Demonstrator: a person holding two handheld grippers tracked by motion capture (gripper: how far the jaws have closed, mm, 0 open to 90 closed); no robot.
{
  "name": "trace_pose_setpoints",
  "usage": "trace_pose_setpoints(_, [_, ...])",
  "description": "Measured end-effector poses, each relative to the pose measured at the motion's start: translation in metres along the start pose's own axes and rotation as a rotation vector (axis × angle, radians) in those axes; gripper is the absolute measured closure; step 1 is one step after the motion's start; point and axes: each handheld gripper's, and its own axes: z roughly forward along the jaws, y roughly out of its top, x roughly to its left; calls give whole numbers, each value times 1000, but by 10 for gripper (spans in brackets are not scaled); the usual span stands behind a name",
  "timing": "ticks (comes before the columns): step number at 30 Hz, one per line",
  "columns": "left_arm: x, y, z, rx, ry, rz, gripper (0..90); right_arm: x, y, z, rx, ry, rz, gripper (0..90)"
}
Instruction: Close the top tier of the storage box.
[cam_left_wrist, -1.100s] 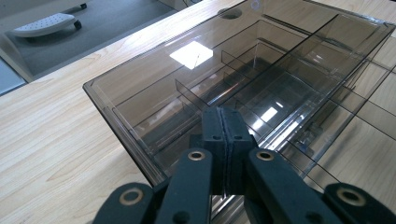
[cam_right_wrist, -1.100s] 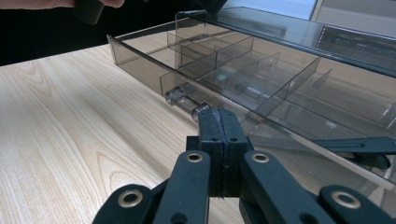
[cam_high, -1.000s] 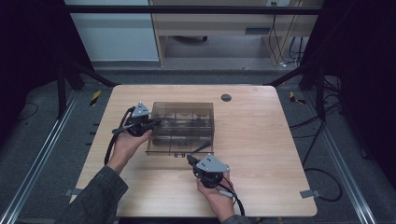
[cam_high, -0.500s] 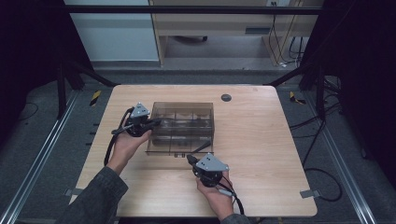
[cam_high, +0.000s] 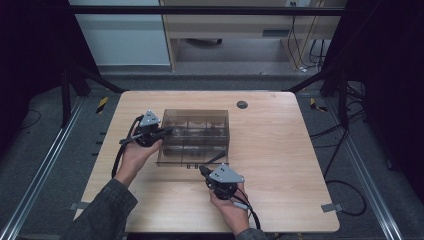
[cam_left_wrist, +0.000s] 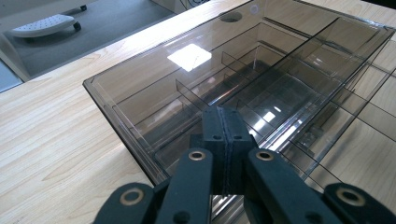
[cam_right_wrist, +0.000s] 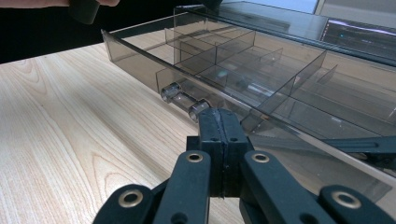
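From the high view, my right gripper (cam_high: 204, 170) sits nearest me, jaws pressed together and empty, tips just short of the drawer (cam_right_wrist: 224, 70) that is pulled out toward them; its clear handle (cam_right_wrist: 184, 100) lies just beyond the tips, crosswise to them. The smoky plastic organiser box (cam_high: 195, 135) stands ahead, long axis running left to right across the table (cam_high: 280, 150). My left gripper (cam_high: 167, 131), jaws also pressed together, holds nothing, its tips at the box's left end and pointing along its length.
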Motion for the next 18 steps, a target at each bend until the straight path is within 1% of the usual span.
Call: trace_pose_setpoints(18, [0,0,0,-1,-1,-1,891,-1,-1,3,4,4,4,900])
